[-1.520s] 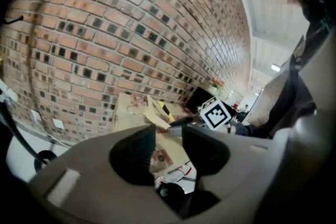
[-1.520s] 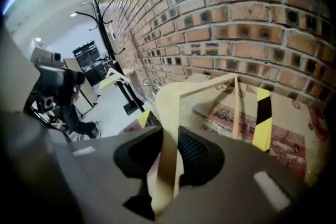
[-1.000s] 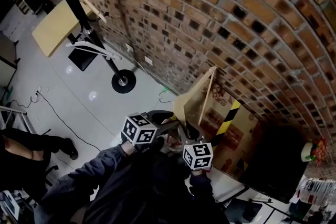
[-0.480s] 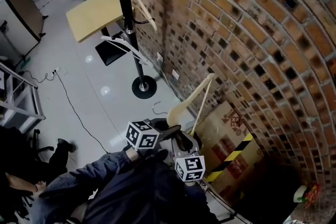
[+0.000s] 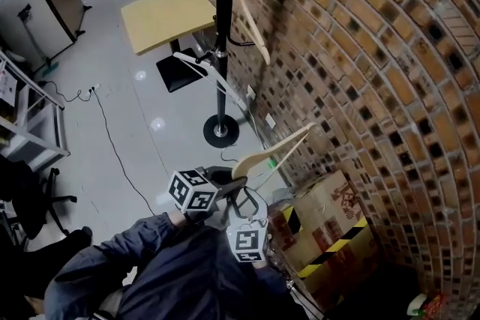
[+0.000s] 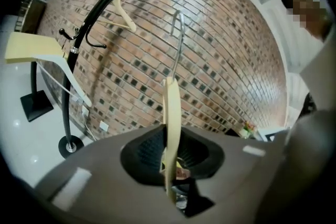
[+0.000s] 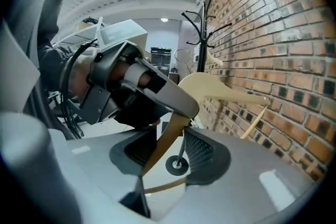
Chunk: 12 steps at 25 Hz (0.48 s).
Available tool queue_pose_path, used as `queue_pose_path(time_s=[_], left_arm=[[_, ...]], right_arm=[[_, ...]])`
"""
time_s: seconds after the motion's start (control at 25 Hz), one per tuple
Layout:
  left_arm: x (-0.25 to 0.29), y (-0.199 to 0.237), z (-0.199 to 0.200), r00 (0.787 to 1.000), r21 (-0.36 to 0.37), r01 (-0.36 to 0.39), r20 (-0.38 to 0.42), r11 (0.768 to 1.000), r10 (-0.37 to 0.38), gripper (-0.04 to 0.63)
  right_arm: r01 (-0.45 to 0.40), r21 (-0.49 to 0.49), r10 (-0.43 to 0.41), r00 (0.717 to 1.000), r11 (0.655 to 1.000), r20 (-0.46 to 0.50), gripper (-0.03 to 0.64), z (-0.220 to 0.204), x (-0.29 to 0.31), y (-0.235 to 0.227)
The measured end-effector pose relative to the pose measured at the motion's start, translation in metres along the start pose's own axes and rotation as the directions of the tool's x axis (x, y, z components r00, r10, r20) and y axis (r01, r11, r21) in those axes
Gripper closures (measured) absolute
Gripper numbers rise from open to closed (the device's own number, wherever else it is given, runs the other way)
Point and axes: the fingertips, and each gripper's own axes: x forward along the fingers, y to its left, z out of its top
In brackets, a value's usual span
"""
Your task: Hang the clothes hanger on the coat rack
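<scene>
A pale wooden clothes hanger (image 5: 277,148) is held near the brick wall, with its metal hook (image 6: 178,34) pointing up. My left gripper (image 5: 238,191) is shut on its body, which shows edge-on between the jaws (image 6: 172,128). My right gripper (image 5: 255,210) is just below it. Its jaws are opening, and one hanger arm (image 7: 168,136) passes loosely between them. The black coat rack (image 5: 221,26) stands ahead by the wall, and its round base (image 5: 220,131) is on the floor. In the right gripper view the left gripper (image 7: 131,81) grips the hanger in front of the rack (image 7: 201,34).
Another wooden hanger (image 5: 253,26) and a white one (image 5: 202,67) hang on the rack. A yellow table (image 5: 166,15) stands behind it. Cardboard boxes (image 5: 330,221) sit against the brick wall (image 5: 360,49) on the right. A cable (image 5: 112,146) lies on the floor, and a metal shelf (image 5: 22,124) is at the left.
The head view has swung toward the coat rack, which now stands larger and near the top middle. Both grippers and the hanger have moved along the wall toward it.
</scene>
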Motion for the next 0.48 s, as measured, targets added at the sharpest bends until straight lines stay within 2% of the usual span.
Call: queue_pose_path(time_s=[0.04, 0.12, 0.24, 0.36, 0.48], left_arm=[[-0.008, 0.006, 0.004, 1.0, 0.016, 0.003, -0.012, 1.0, -0.003, 0.538], [-0.026, 0.02, 0.016, 0.999, 0.099, -0.013, -0.044, 0.995, 0.017, 0.54], [-0.057, 0.046, 0.046, 0.996, 0.209, -0.038, -0.076, 0.977, 0.055, 0.54], [-0.091, 0.066, 0.088, 0.995, 0.252, 0.003, -0.097, 0.968, 0.022, 0.54], [-0.128, 0.081, 0.134, 0.988, 0.343, 0.052, -0.155, 0.938, 0.002, 0.54]], right_arm=[[-0.008, -0.026, 0.008, 1.0, 1.0, 0.009, 0.449, 0.007, 0.005, 0.005], [-0.004, -0.087, 0.005, 1.0, 0.996, 0.018, 0.451, 0.019, 0.012, 0.012], [0.005, -0.137, -0.001, 1.0, 0.991, 0.027, 0.451, 0.038, 0.025, 0.015], [-0.009, -0.094, 0.013, 0.999, 0.996, 0.042, 0.456, 0.051, 0.039, 0.011], [-0.052, -0.03, 0.054, 0.998, 0.998, 0.04, 0.476, 0.067, 0.049, 0.002]])
